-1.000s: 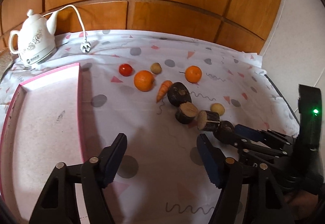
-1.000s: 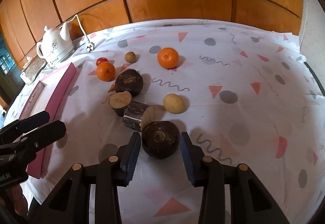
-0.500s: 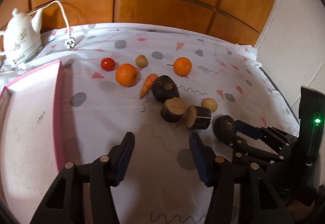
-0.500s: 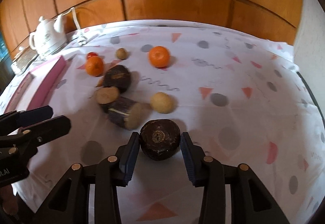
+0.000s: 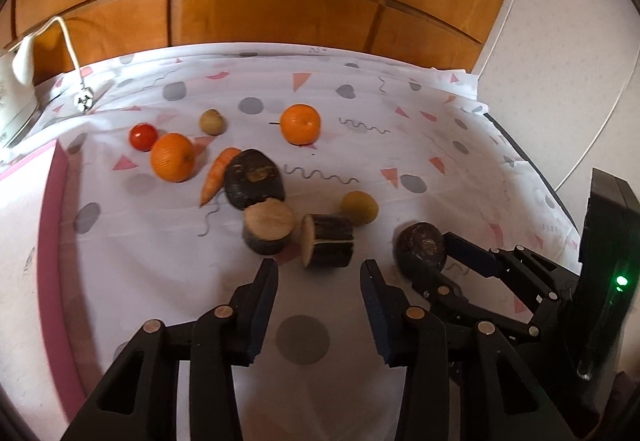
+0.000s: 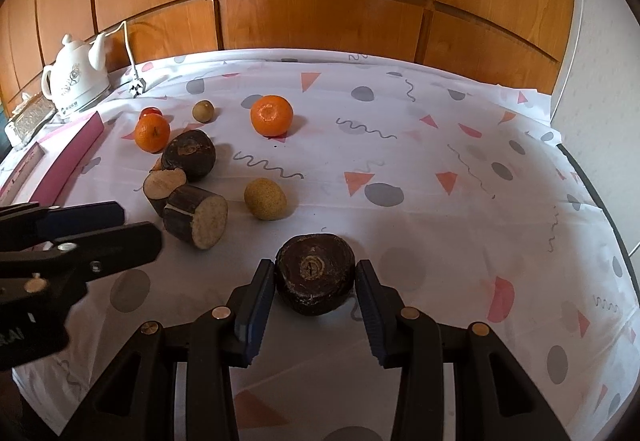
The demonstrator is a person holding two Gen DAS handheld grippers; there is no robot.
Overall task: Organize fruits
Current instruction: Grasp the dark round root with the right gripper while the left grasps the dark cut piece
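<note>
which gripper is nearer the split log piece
Left. The left gripper has the split log piece just ahead of its closing fingers; the right gripper is further off, around a dark round piece.

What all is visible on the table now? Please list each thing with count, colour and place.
dark round piece: 1, dark brown, between right jaws
cut log pieces: 2, dark bark, centre
large dark piece: 1, beside carrot
carrot: 1, orange
oranges: 2, orange
tomato: 1, red
small tan fruits: 2
kettle: 1, white, far left
pink tray: 1, left
left gripper: closing, nothing between
right gripper: holding dark piece
</note>
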